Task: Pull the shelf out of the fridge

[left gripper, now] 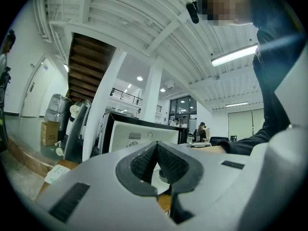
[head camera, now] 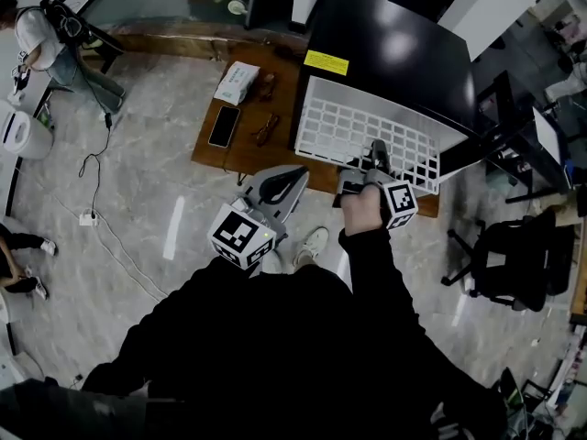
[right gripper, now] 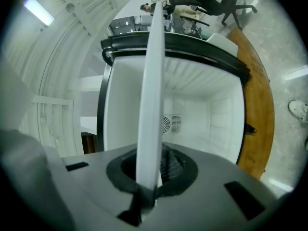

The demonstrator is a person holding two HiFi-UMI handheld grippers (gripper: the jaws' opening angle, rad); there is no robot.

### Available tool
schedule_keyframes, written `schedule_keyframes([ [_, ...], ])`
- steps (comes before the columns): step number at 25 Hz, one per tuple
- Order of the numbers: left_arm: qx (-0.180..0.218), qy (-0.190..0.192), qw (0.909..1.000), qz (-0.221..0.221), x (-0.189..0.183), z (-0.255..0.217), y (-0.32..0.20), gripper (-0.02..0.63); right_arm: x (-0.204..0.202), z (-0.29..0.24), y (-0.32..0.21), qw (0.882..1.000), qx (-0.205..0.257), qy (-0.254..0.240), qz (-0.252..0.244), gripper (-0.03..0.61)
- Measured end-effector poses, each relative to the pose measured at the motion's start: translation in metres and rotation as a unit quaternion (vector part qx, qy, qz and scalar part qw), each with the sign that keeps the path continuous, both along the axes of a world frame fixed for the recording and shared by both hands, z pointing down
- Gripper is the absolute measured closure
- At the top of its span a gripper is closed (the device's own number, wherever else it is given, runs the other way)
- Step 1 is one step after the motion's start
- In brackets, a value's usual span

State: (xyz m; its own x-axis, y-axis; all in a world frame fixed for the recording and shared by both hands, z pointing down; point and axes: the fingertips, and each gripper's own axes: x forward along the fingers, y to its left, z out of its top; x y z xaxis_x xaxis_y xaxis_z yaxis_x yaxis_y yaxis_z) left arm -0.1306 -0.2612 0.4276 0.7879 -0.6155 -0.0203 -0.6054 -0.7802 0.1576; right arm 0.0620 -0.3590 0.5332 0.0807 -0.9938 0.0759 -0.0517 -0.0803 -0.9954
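The right gripper (head camera: 376, 149) was clenched on the shelf (head camera: 358, 131). In the right gripper view its jaws (right gripper: 149, 177) were nearly together, with the shelf's thin white edge (right gripper: 150, 81) pinched between the dark pads. From there the edge ran as a narrow strip up across the fridge's (right gripper: 202, 109) open white interior. A bare hand (head camera: 362, 209) held this gripper just in front of the fridge (head camera: 394, 53). The left gripper (head camera: 298, 174) gripped nothing. In the left gripper view its ribbed pads (left gripper: 156, 148) met at the tips with nothing between them. It hung in front of the fridge, to the left of the shelf and apart from it, pointing towards the fridge. The shelf was a flat white wire grid of small rectangular cells, seen from above in the head view. It stuck well out of the fridge's front opening, with its near edge in the right gripper's jaws. How much of it remained inside the cabinet could not be told. The fridge was a small black-topped box with a yellow label at its front corner, and it stood on a wooden table (head camera: 248, 136). Left of the fridge on that table lay a phone (head camera: 224, 126), a tissue box (head camera: 238, 82) and a pair of glasses (head camera: 267, 128).
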Motion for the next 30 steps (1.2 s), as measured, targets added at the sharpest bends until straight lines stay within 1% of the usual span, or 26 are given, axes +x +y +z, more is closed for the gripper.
schedule_keyframes([
  [3, 0.007, 0.000, 0.9999, 0.007, 0.000, -0.004, 0.005, 0.607, -0.006, -0.005, 0.027, 1.000, 0.004, 0.019, -0.007, 0.549],
  [6, 0.010, 0.001, 0.9999, 0.014, 0.001, -0.006, 0.009, 0.607, -0.015, -0.016, 0.054, 0.997, 0.009, 0.068, -0.028, 0.549],
  [9, 0.012, 0.001, 0.9998, 0.017, 0.004, -0.005, 0.011, 0.607, -0.020, -0.027, 0.071, 0.991, 0.017, 0.127, -0.050, 0.549],
  [11, 0.011, 0.001, 0.9997, 0.020, 0.007, -0.005, 0.011, 0.607, -0.018, -0.031, 0.080, 0.983, 0.014, 0.175, -0.062, 0.549],
  [14, 0.014, 0.000, 0.9995, 0.028, 0.014, -0.007, 0.013, 0.607, -0.010, -0.035, 0.096, 0.967, 0.000, 0.244, -0.076, 0.549],
  [16, 0.017, -0.001, 0.9993, 0.034, 0.019, -0.010, 0.015, 0.607, -0.003, -0.041, 0.106, 0.953, -0.007, 0.291, -0.082, 0.549],
  [17, 0.019, -0.001, 0.9992, 0.036, 0.022, -0.012, 0.015, 0.607, 0.001, -0.044, 0.111, 0.944, -0.010, 0.318, -0.084, 0.549],
  [19, 0.020, -0.002, 0.9990, 0.041, 0.026, -0.014, 0.016, 0.607, 0.009, -0.056, 0.117, 0.920, -0.013, 0.382, -0.090, 0.549],
  [21, 0.019, -0.004, 0.9988, 0.045, 0.032, -0.014, 0.016, 0.607, 0.015, -0.075, 0.121, 0.888, -0.009, 0.449, -0.099, 0.549],
  [22, 0.019, -0.004, 0.9987, 0.046, 0.035, -0.014, 0.015, 0.607, 0.018, -0.087, 0.122, 0.869, -0.005, 0.483, -0.104, 0.549],
  [24, 0.020, -0.005, 0.9986, 0.049, 0.040, -0.016, 0.012, 0.607, 0.023, -0.115, 0.122, 0.827, 0.004, 0.550, -0.113, 0.549],
  [27, 0.024, -0.005, 0.9983, 0.053, 0.047, -0.020, 0.007, 0.607, 0.028, -0.158, 0.121, 0.754, 0.009, 0.646, -0.119, 0.549],
  [28, 0.025, -0.006, 0.9982, 0.054, 0.049, -0.021, 0.006, 0.607, 0.029, -0.170, 0.121, 0.730, 0.009, 0.673, -0.120, 0.549],
  [30, 0.029, -0.009, 0.9980, 0.056, 0.053, -0.024, 0.004, 0.607, 0.030, -0.194, 0.122, 0.685, 0.006, 0.718, -0.121, 0.549],
])
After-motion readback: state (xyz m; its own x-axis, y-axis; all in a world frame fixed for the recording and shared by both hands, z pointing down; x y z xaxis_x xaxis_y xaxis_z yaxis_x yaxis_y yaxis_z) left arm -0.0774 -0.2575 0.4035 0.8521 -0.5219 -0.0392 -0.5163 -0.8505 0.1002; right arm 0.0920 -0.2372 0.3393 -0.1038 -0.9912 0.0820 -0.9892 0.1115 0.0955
